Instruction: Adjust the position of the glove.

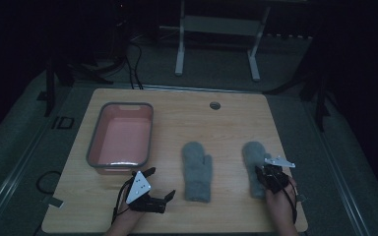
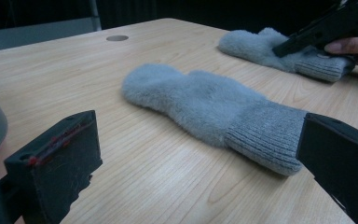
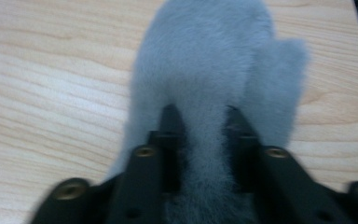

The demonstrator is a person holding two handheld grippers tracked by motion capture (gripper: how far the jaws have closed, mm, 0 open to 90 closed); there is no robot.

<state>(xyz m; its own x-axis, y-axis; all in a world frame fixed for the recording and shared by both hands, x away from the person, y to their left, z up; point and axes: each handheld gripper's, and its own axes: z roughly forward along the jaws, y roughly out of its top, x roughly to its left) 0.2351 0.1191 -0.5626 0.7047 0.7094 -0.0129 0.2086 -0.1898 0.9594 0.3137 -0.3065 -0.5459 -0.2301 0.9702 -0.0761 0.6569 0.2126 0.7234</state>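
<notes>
Your right gripper (image 3: 200,116) points down from your hand, jaws pinched on a fold of the right mitten (image 3: 209,60) beneath it, while your left gripper (image 1: 155,184) rests level, jaws apart, the other mitten (image 2: 205,107) just ahead.

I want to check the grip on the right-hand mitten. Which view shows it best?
The right gripper view: the right mitten fills it, fur pinched between the right gripper fingers. The high view shows it small and dim; the left gripper view shows it far off, partly covered.

The right mitten (image 3: 205,70) is blurred, its cuff hidden at 6 o'clock beneath the right gripper (image 3: 200,121).
</notes>
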